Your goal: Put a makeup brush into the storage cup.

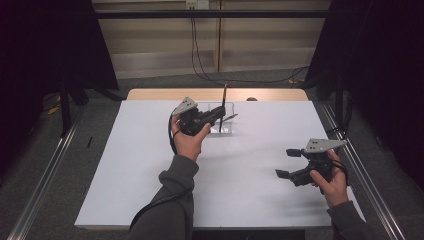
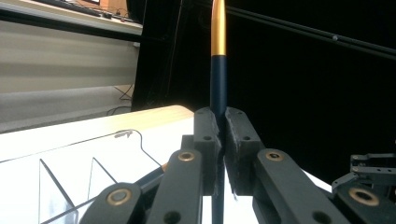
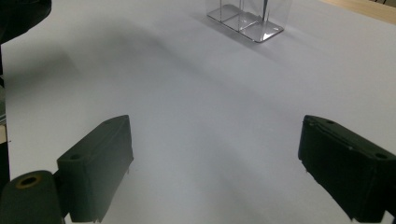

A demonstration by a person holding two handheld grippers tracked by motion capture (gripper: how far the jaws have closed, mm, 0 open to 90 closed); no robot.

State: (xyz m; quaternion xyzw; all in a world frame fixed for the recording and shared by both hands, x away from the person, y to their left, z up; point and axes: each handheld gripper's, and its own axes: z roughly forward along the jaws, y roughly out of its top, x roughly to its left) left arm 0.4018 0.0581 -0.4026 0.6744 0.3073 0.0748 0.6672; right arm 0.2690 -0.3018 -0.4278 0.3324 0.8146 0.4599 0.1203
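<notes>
- While your left gripper [image 1: 216, 116] has its jaws clenched on the pen [image 2: 218, 70], a slim dark barrel with a gold upper section, the pick-up part looks finished: you hold it upright, directly above the clear organiser [image 1: 223, 126].
- Seen from the left gripper view, the pen's barrel runs down between the two pads and on below them; its lower end is hidden behind the jaws, so you cannot tell whether it has entered a compartment yet.
- Inside the organiser [image 3: 246, 18], a thin dark tip shows over one of its cells in the right gripper view, which suggests the pen is at or just in the opening.
- Your right gripper [image 1: 294, 163] sits well to the right of the organiser, nearer to you, with its jaws released wide and nothing between them, over the bare white surface [image 1: 250, 170].
- Left to do, by my judgement: lower the pen fully into a compartment, release it, and draw the left gripper clear of the organiser.
</notes>
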